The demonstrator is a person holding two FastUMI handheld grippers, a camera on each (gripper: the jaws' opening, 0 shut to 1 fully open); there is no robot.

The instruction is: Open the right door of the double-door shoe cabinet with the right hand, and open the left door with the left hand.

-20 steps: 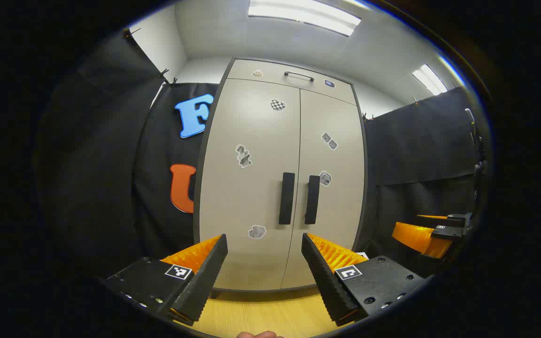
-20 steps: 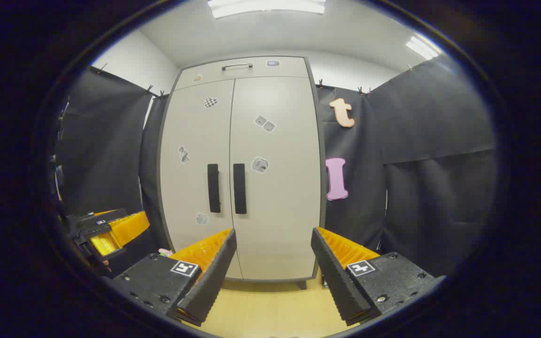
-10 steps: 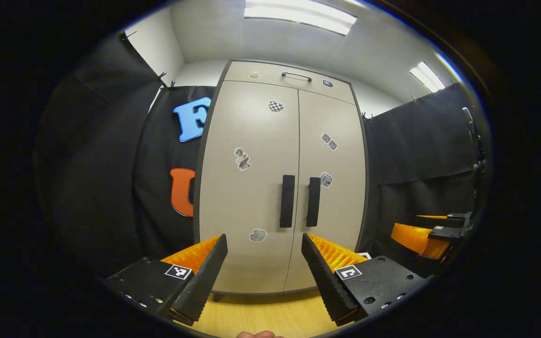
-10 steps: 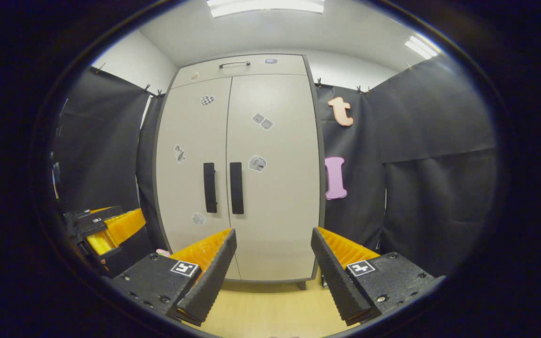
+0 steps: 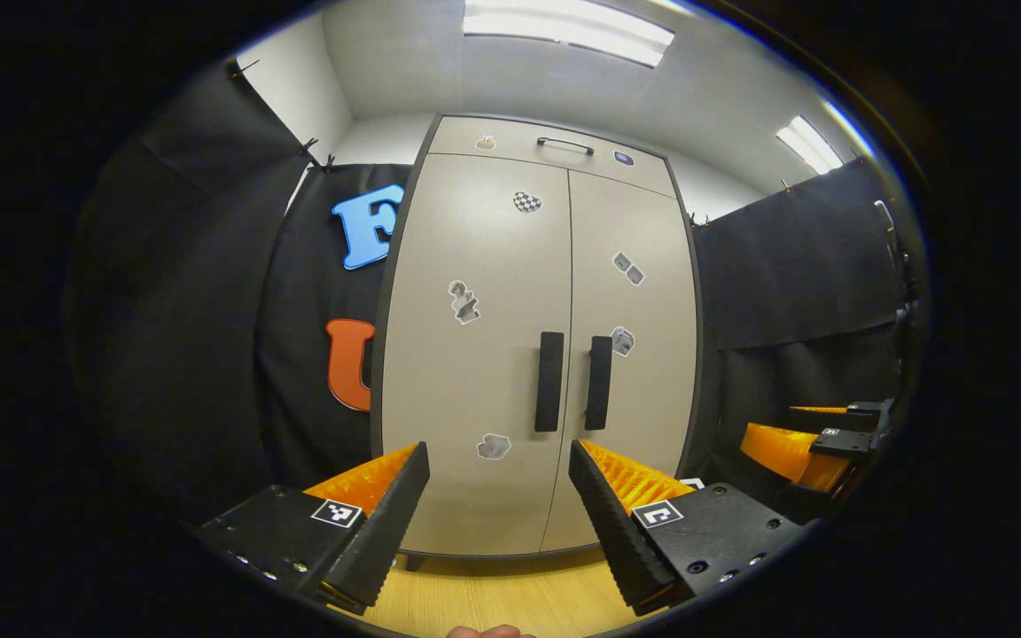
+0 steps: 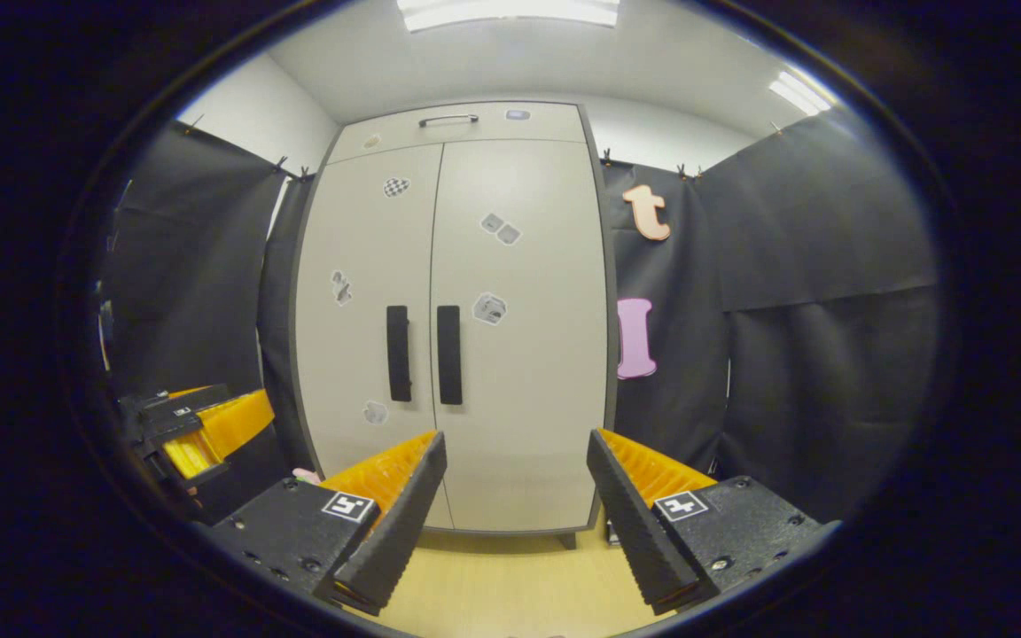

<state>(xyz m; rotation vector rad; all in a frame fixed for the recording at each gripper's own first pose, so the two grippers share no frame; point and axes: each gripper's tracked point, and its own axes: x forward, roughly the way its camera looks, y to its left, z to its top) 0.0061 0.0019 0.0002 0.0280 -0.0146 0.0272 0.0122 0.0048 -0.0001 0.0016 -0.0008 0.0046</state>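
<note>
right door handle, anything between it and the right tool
Nothing visible. In the right gripper view the open right tool faces the closed beige cabinet, with only bare floor before the black vertical right door handle.

My left gripper's (image 5: 499, 461) fingers cover the shoe cabinet's (image 5: 475, 372) foot; door stickers (image 5: 463, 301) too small to make out; my other gripper (image 5: 807, 439) is cut off at the edge.

We face the shoe cabinet (image 5: 537, 354), which stands on the floor (image 5: 510, 594) against the booth's back wall. Its left door (image 5: 475, 354) and right door (image 5: 643, 354) meet at the centre; the left handle (image 5: 549, 382) and right handle (image 5: 598, 383) stand side by side, apparently just apart. A drawer (image 5: 546, 146) sits above both doors.
</note>
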